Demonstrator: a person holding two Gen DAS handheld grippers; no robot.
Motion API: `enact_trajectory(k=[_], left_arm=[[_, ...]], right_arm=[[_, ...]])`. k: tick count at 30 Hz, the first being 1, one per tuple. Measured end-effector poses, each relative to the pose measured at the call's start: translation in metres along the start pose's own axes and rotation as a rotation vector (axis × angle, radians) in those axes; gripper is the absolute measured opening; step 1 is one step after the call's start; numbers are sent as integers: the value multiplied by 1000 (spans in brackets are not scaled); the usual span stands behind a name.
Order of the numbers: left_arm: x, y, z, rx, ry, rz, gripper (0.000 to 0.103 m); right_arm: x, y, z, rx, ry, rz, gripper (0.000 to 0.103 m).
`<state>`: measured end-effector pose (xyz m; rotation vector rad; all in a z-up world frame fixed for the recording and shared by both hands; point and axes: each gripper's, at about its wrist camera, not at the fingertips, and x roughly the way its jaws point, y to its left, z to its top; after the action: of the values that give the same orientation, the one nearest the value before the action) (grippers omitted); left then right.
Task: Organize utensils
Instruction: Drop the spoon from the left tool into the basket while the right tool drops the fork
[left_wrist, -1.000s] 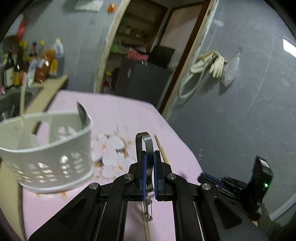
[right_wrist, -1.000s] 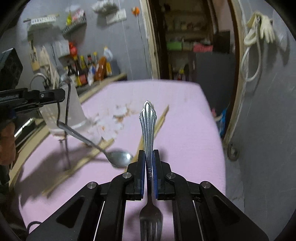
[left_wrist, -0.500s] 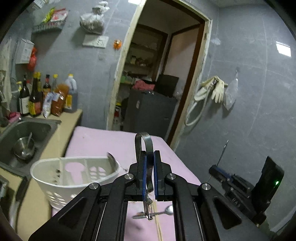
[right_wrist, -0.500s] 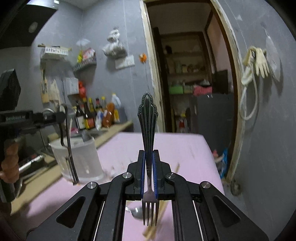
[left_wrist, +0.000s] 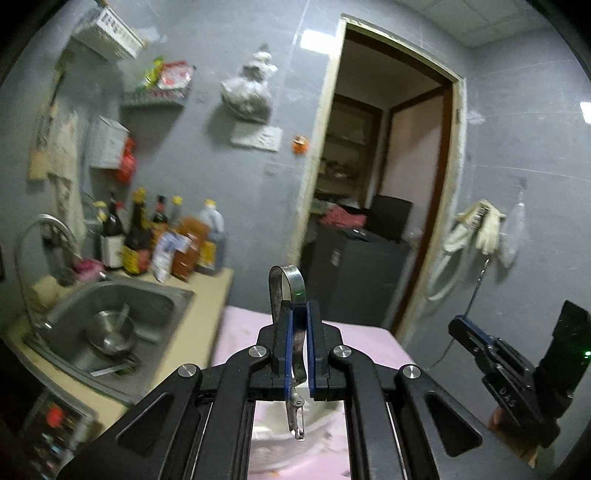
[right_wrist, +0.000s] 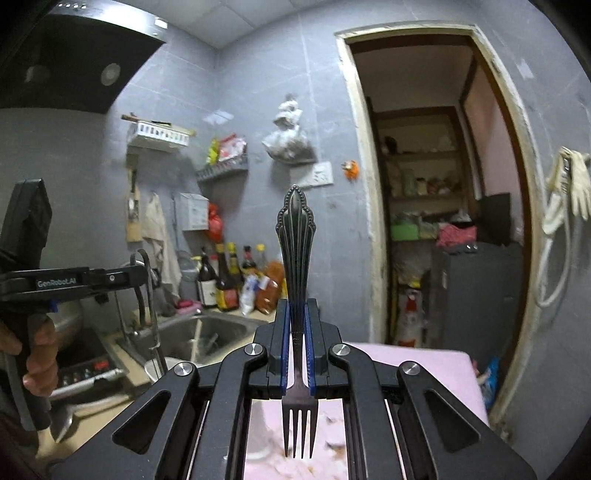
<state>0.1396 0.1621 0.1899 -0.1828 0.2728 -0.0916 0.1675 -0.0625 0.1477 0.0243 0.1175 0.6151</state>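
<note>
My left gripper (left_wrist: 299, 306) is shut on a metal peeler (left_wrist: 289, 291) with a looped handle; its blade end hangs down between the arms, over the white utensil basket (left_wrist: 321, 417) on the pink table (left_wrist: 373, 343). My right gripper (right_wrist: 296, 306) is shut on a steel fork (right_wrist: 295, 236); the ornate handle points up and the tines hang below the jaws. In the right wrist view the left gripper (right_wrist: 140, 275) with the peeler (right_wrist: 151, 306) shows at the left. In the left wrist view the right gripper (left_wrist: 461, 328) shows at the right.
A steel sink (left_wrist: 110, 314) with a pot stands left of the table, with sauce bottles (left_wrist: 155, 236) behind it. An open doorway (left_wrist: 373, 206) lies ahead, a dark cabinet inside. Gloves (left_wrist: 480, 229) hang on the right wall.
Both grippers have tilted upward with their utensils, so the table and basket have dropped out to the bottom of both views. The spoon and chopsticks on the table are out of view.
</note>
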Motion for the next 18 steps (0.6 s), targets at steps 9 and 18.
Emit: enact_trajectory(k=[9, 18], left_arm=[[34, 48, -12, -36, -6, 137, 4], [62, 59, -38, -19, 53, 196, 4]], right_arm=[[46, 30, 0, 18, -41, 32, 5], [84, 45, -14, 27, -28, 98, 5]])
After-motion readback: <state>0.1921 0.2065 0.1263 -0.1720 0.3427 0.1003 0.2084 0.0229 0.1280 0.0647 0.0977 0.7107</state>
